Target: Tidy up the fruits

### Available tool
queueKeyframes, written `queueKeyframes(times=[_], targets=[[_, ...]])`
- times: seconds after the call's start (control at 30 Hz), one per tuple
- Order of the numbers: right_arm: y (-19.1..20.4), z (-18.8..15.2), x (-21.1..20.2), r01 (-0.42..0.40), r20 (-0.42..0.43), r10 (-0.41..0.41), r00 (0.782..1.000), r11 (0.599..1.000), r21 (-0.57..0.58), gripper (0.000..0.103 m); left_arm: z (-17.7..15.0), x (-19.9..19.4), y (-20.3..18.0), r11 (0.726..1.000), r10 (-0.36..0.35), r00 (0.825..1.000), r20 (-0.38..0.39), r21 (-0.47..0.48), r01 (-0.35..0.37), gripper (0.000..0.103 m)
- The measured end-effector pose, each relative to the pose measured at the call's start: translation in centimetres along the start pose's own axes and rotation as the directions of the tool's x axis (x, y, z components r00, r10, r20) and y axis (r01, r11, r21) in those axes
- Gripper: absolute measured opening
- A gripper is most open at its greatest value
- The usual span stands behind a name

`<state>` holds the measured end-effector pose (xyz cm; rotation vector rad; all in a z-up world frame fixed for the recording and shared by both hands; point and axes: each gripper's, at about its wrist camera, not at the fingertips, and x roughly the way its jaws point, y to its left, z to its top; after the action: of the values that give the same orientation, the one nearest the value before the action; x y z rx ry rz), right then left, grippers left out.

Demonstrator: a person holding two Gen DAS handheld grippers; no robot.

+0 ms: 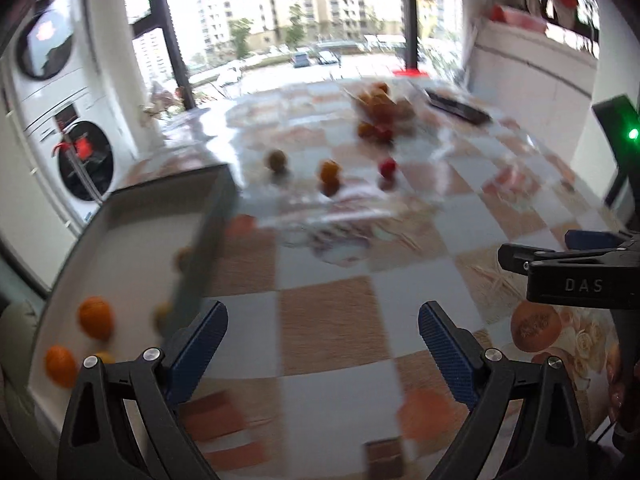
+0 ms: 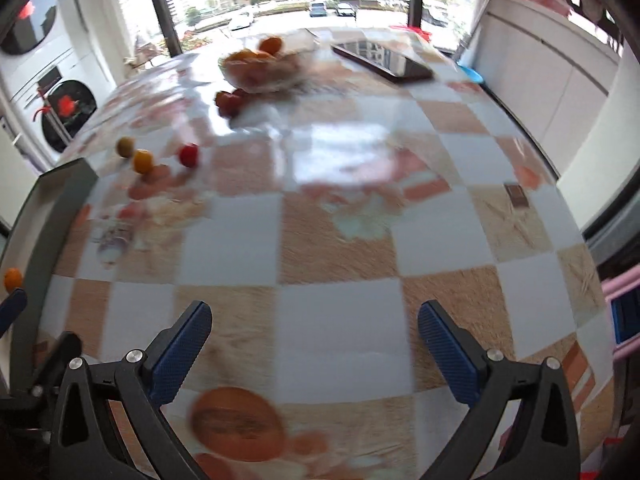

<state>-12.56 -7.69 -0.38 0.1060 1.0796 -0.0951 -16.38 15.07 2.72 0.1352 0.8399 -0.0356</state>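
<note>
Both grippers stand spread with nothing between their blue pads: the left gripper (image 1: 322, 344) over the checked tablecloth (image 1: 328, 320) just right of a grey-walled tray (image 1: 200, 264) holding oranges (image 1: 95, 317), the right gripper (image 2: 315, 344) over bare cloth. The right tool's black body, seen from the left camera, reads "DAS" (image 1: 583, 285). Farther off lie three loose small fruits (image 2: 142, 161), then a clear bowl of oranges (image 2: 262, 66) and a dark tablet (image 2: 384, 60).

Right gripper (image 2: 314, 342) wide open over the checkered tablecloth (image 2: 340, 240), nothing between the jaws. Bowl of oranges (image 2: 262, 68) up top, three loose fruits (image 2: 142, 160) left.
</note>
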Motion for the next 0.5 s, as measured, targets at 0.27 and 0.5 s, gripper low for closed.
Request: queueKeyframes(times=[0.27,0.5], targets=[[0.2,-1.3,0.1,0.049,0.085,-0.044,0.995,0.997,-0.064,0.103,0.5,2.4,-1.4,1.000,-0.010,0.999,-0.038,0.025,0.011,0.097],[0.0,-1.5,-0.2,0.049,0.088,-0.043,0.995,0.997,-0.062,0.103,0.4,3.8,-0.1,0.992,-0.097,0.992,-0.078,-0.085,0.090,0.103]])
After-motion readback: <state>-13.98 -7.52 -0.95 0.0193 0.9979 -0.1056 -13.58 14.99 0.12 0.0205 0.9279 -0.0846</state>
